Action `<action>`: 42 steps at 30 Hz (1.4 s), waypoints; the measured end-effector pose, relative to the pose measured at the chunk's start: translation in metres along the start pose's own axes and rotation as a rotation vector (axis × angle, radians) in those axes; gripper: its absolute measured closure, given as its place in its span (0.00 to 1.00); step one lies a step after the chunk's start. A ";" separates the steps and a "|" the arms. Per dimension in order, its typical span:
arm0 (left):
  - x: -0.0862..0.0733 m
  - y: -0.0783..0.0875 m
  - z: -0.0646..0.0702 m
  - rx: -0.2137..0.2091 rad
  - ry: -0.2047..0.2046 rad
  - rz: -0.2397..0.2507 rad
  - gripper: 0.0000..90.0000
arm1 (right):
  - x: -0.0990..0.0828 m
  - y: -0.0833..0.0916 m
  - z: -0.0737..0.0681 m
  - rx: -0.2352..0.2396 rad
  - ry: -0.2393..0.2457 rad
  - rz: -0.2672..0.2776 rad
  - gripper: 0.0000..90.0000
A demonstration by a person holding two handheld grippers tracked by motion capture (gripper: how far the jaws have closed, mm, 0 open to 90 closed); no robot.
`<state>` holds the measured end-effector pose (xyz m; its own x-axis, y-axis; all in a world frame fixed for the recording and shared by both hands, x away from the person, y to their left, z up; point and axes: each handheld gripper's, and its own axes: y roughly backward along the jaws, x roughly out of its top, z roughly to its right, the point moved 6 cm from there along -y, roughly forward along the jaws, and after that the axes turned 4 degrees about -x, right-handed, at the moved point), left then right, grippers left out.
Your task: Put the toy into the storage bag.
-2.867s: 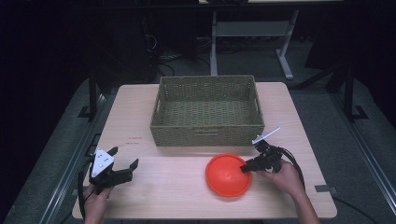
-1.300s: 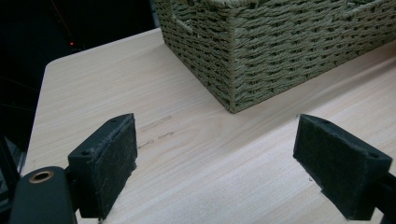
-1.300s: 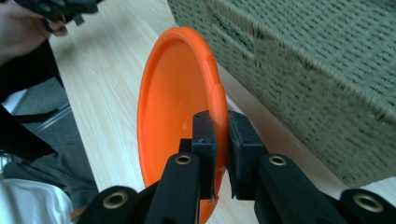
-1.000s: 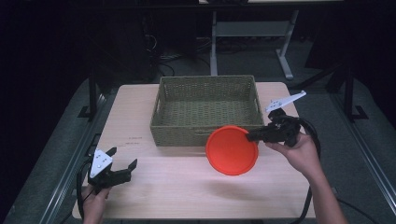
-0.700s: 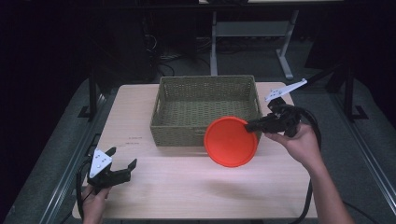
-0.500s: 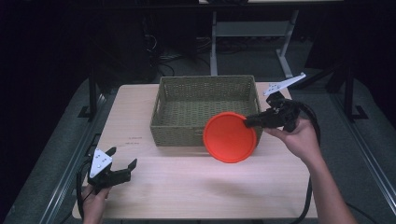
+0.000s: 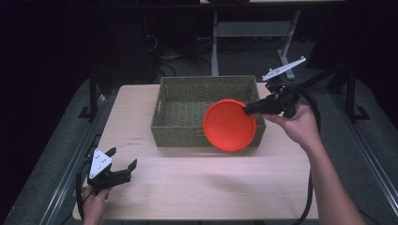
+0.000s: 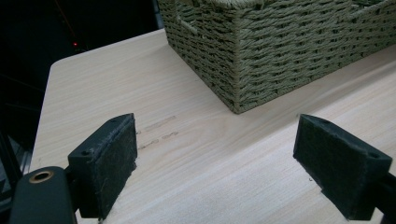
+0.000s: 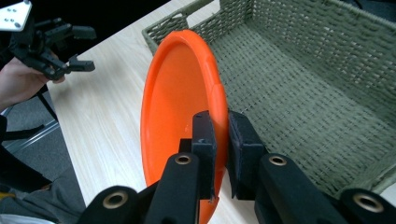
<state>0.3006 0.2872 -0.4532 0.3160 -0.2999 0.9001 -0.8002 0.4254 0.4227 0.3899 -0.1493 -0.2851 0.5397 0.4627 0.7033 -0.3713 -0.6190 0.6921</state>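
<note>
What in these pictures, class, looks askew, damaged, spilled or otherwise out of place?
Nothing looks damaged or spilled. The one thing askew is the orange plate: the right gripper pinches its rim and holds it tilted on edge at the woven basket. The left gripper rests open near the table edge.

Just a light wood table [image 7: 197, 187] here, pale grain with a couple of small dark marks near its left side. A green woven basket [image 7: 187, 126] sits directly on it toward the back.
</note>
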 end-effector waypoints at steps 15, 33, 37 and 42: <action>0.000 0.000 0.000 0.003 0.000 0.001 0.14 | 0.031 -0.001 0.012 -0.029 -0.017 0.007 0.91; 0.000 -0.003 -0.002 0.002 0.008 -0.006 0.14 | 0.057 -0.006 0.033 -0.056 -0.059 0.008 0.91; -0.001 -0.002 0.000 -0.001 -0.004 -0.007 0.14 | 0.064 -0.006 0.042 -0.062 -0.072 0.023 0.91; 0.000 -0.002 -0.001 0.000 -0.009 -0.005 0.14 | 0.068 -0.010 0.053 -0.081 -0.104 0.027 0.91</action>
<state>0.3026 0.2872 -0.4535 0.3150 -0.3099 0.8971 -0.7988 0.4238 0.4269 0.4703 -0.1453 -0.2523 0.6022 0.3760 0.7042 -0.4445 -0.5748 0.6871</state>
